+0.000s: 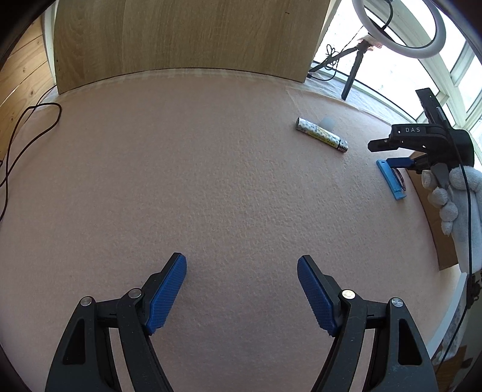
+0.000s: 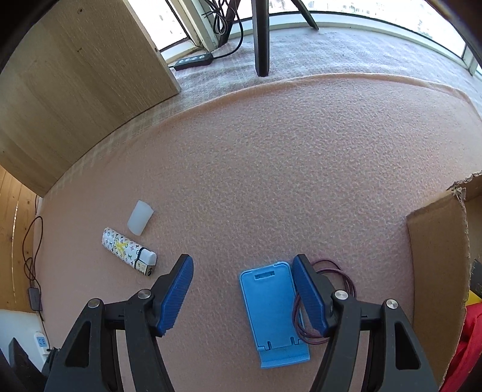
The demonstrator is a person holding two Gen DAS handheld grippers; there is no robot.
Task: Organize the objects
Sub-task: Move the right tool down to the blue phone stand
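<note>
A blue plastic phone stand lies flat on the pink felt mat, partly between my right gripper's open fingers, close to the right one. A dark red wire loop lies under that right finger. A patterned lighter and a small translucent white cap rest to the left. In the left wrist view the lighter, the blue stand and the right gripper, held by a gloved hand, sit at the far right. My left gripper hangs open over bare mat.
A cardboard box flap stands at the right, with red material inside. A wooden panel closes the back left. A ring light on a tripod and a cable controller sit by the window. Dark cables trail at the left.
</note>
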